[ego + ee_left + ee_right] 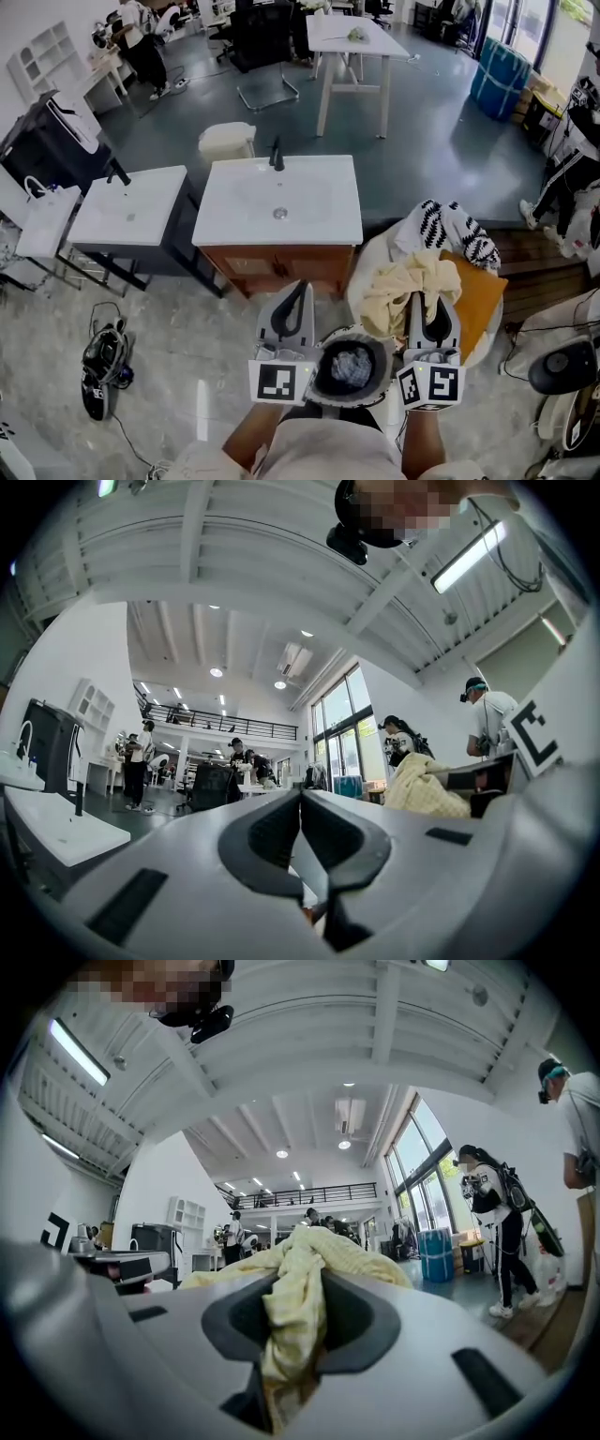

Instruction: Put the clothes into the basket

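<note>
Basket (326, 367) sits low between our two hands, close to our body, with a blue-grey cloth (352, 366) already bunched inside, so we judge the task partly done. Pale yellow garment (295, 1312) is the piece being handled. The right gripper (421, 298) has its fingers (366, 1321) clamped on a fold of it, fabric spilling out above and below the pads. In the head view that garment lies on the pile just right of the basket, not over the basket yet. Left on the pile: a black-and-white patterned garment (455, 230) and an orange cloth (476, 291), both untouched. We count at least three pieces to go, the yellow one first.

Left gripper (300, 799) has its fingers pressed together on nothing. Both grippers point forward and about level, side by side, left one beside the basket's left rim, right one reaching into the pile. Our forearms come in from the bottom edge of the head view.
</note>
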`<state>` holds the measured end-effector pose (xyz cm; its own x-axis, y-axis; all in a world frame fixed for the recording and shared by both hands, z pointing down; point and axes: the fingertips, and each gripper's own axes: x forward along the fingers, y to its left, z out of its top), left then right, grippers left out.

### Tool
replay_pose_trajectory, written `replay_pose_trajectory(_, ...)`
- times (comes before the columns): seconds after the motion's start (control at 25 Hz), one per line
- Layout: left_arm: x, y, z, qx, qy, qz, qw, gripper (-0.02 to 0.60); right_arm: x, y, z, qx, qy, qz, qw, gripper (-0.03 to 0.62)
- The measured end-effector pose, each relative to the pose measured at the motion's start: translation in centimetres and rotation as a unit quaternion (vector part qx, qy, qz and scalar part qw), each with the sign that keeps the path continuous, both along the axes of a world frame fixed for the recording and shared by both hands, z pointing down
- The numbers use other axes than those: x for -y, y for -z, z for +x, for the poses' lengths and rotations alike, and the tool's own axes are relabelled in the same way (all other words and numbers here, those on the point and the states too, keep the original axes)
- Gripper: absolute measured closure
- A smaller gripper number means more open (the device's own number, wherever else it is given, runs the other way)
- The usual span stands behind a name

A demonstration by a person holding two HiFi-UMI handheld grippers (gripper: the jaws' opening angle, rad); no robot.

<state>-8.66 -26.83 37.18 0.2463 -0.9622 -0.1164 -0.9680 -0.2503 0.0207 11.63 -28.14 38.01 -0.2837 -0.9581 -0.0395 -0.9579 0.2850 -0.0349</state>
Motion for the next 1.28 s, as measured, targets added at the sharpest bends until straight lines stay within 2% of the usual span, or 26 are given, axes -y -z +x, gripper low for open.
replay_pose_trajectory(0.28, -0.3, -2.6, 1.1, 0.011, 0.014, -0.011, 0.9998, 0.574, 0.4, -4.5, 0.7, -0.011, 0.021, -0.044, 0.999, 0.507)
replay_pose_trajectory(0.44, -0.8, -4.0, 1.5, -0.005, 0.011, -0.016, 0.9998, 0.574, 0.4, -8.0, 0.4, -0.03, 0.037, -0.081, 0.996, 0.507)
replay_pose_trajectory(0.6, -1.8, -5.0, 1.7, -0.02, -0.012, -0.001, 0.9997, 0.577, 0.2, -12.6, 0.1, -0.05, 0.052, -0.123, 0.99, 0.507)
replay_pose_trajectory(0.76, -2.0, -6.8, 1.1, -0.007, -0.001, -0.02, 0.9998, 0.577, -0.1, -18.1, -0.6, -0.078, 0.071, -0.169, 0.98, 0.508)
replay_pose_trajectory(1.08, -3.0, -9.6, 0.9, 0.004, 0.002, -0.04, 0.9992, 0.577, -3.1, -30.9, -2.4, -0.14, 0.132, -0.287, 0.938, 0.508)
replay_pose_trajectory(1.28, -3.6, -11.3, 0.8, -0.007, 0.005, -0.053, 0.9986, 0.577, -5.8, -38.1, -4.1, -0.179, 0.178, -0.352, 0.901, 0.508)
